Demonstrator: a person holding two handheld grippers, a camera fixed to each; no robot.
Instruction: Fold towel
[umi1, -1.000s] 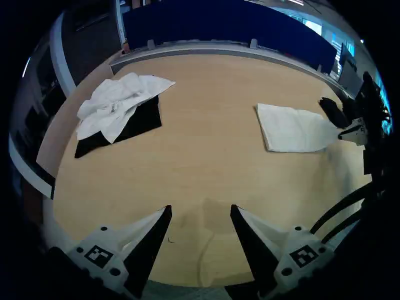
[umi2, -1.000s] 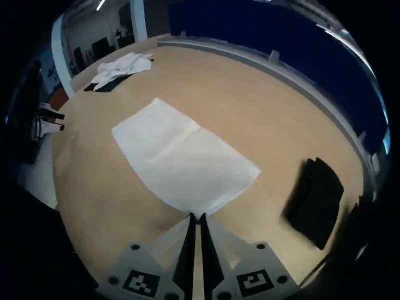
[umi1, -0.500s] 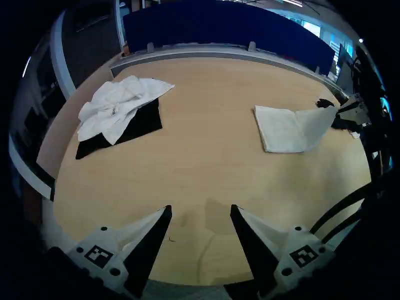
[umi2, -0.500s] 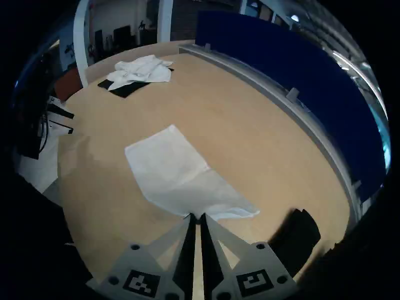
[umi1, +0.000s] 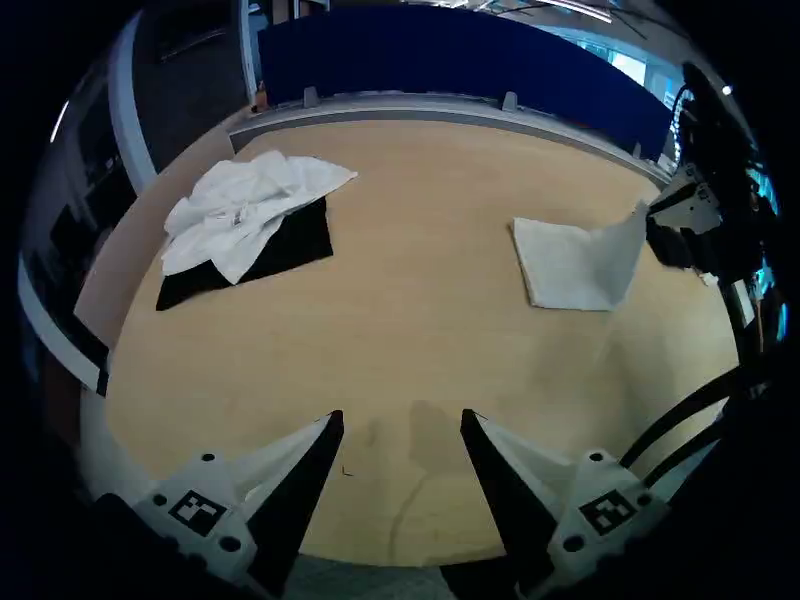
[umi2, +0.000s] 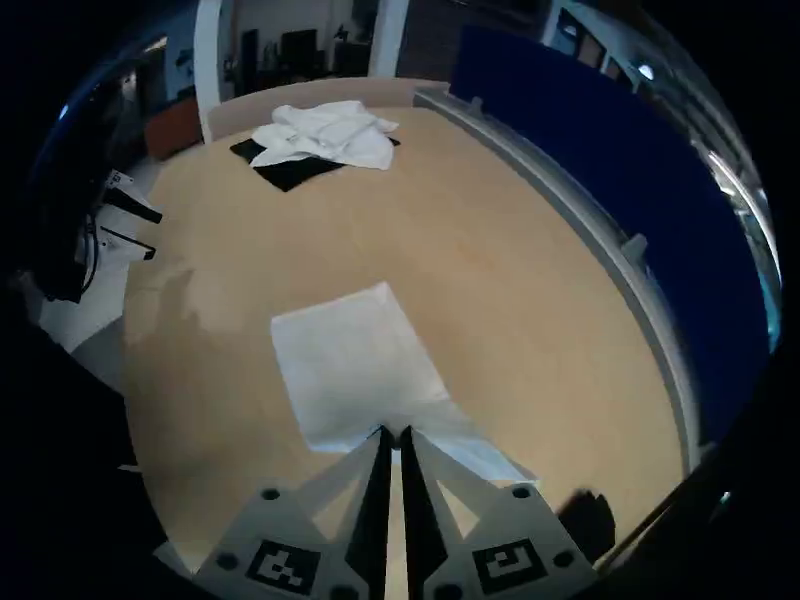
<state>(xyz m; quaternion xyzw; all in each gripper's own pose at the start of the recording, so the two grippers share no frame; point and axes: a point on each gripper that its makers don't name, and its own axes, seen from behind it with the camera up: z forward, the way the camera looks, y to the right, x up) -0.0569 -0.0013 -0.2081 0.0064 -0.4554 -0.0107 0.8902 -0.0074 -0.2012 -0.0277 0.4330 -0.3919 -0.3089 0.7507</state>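
A white towel (umi1: 577, 262) lies on the wooden table at the right in the left gripper view, its right end lifted off the surface. In the right gripper view the same towel (umi2: 352, 365) stretches away from my right gripper (umi2: 391, 436), whose fingers are shut on its near edge. That right gripper (umi1: 648, 210) also appears far right in the left gripper view, holding the raised end. My left gripper (umi1: 400, 422) is open over bare table near the front edge, well away from the towel.
A pile of crumpled white cloth (umi1: 245, 205) rests on a black cloth (umi1: 270, 247) at the far left of the table (umi1: 420, 310). A blue partition (umi1: 450, 55) runs along the back edge. A black object (umi2: 585, 510) lies near my right gripper.
My right gripper has lifted the towel's end and carried it up and over toward the towel's far end. The left gripper has stayed put.
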